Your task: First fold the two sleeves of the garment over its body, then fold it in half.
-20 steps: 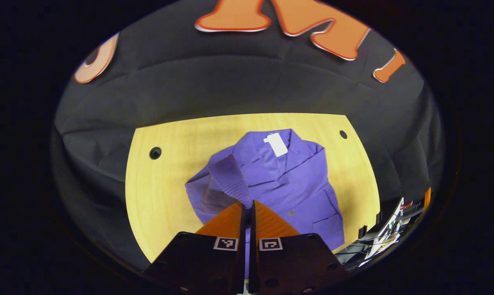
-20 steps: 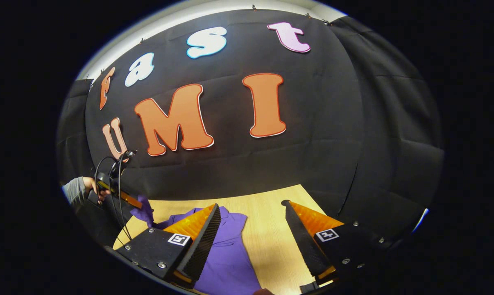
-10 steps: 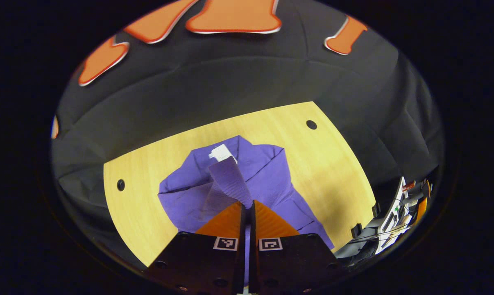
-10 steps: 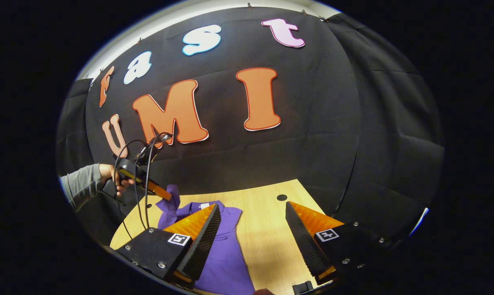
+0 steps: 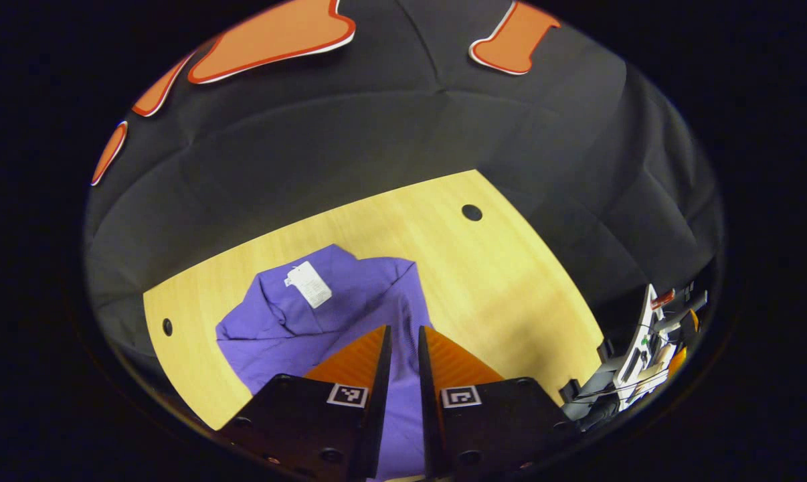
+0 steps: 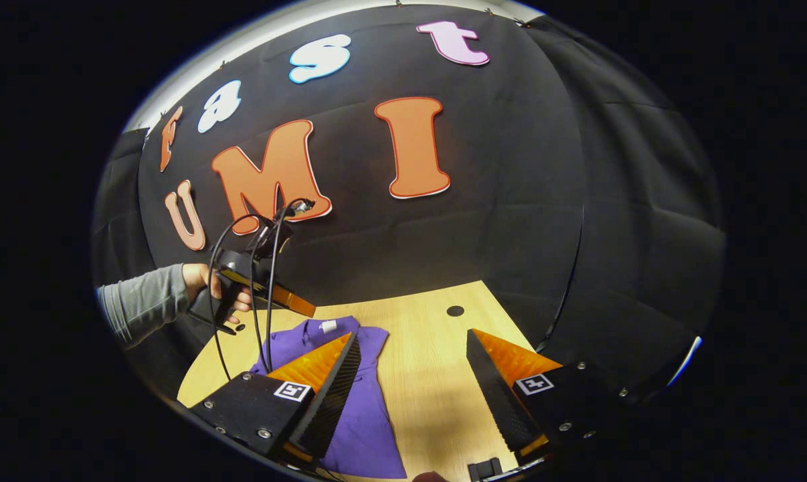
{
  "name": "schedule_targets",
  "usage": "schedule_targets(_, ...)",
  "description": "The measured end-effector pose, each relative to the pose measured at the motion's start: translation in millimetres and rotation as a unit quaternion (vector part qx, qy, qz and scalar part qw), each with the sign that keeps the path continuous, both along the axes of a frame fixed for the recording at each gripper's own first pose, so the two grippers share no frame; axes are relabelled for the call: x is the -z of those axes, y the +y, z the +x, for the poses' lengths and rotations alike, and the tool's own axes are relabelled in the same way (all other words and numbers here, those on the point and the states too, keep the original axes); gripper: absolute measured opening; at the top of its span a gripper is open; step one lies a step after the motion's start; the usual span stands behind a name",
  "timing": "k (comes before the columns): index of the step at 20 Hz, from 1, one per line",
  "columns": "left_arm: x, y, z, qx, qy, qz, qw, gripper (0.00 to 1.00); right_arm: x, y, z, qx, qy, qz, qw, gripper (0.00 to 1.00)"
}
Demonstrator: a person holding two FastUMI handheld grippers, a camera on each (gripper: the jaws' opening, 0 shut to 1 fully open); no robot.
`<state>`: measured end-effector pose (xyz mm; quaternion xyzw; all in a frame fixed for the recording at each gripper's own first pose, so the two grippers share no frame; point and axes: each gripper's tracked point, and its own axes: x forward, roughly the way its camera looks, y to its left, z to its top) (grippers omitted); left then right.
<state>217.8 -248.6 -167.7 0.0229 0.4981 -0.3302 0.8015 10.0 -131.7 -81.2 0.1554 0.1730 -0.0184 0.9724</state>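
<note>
Now the purple garment (image 5: pixel 350 304) lies rumpled on the tabletop (image 5: pixel 510 281) beneath the left gripper's (image 5: pixel 403 335) narrowly parted, empty jaws; the right gripper's (image 6: pixel 413 345) jaws gape wide.

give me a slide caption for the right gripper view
Right tongs open above the wooden table beside the purple garment; left tongs held over its collar end.

Blk gripper (image 6: pixel 413 381) bodies w/ orange fingers (image 6: pixel 323 365), square markers, grey sleeve (image 6: pixel 139 304).
</note>
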Motion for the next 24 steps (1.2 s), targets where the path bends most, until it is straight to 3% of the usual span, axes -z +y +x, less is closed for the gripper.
schedule_targets(1,-4,1,-3,0.0,-0.004,-0.008,1.0,0.28,0,0,1,-0.002,0.0,0.001,1.0,0.95)
schedule_targets(5,-15,32,-14,-0.011,-0.046,-0.005,0.999,0.59,10,6,5,-0.011,0.011,-0.008,1.0,0.95)
schedule_targets(8,-17,79,-21,-0.046,-0.086,0.017,0.995,0.79,19,19,6,-0.025,0.023,-0.014,0.999,0.95)
schedule_targets(10,-23,107,-31,-0.076,-0.093,0.018,0.993,0.86,20,30,7,-0.038,0.027,-0.016,0.999,0.95)
schedule_targets(16,-34,195,-49,-0.162,-0.157,0.032,0.974,0.87,25,67,12,-0.076,0.038,-0.028,0.996,0.95)
schedule_targets(18,-36,220,-62,-0.184,-0.182,0.04,0.965,0.92,34,79,12,-0.087,0.049,-0.026,0.995,0.95)
schedule_targets(24,-8,286,-117,-0.218,-0.21,0.079,0.95,0.91,76,104,1,-0.116,0.101,-0.04,0.987,0.95)
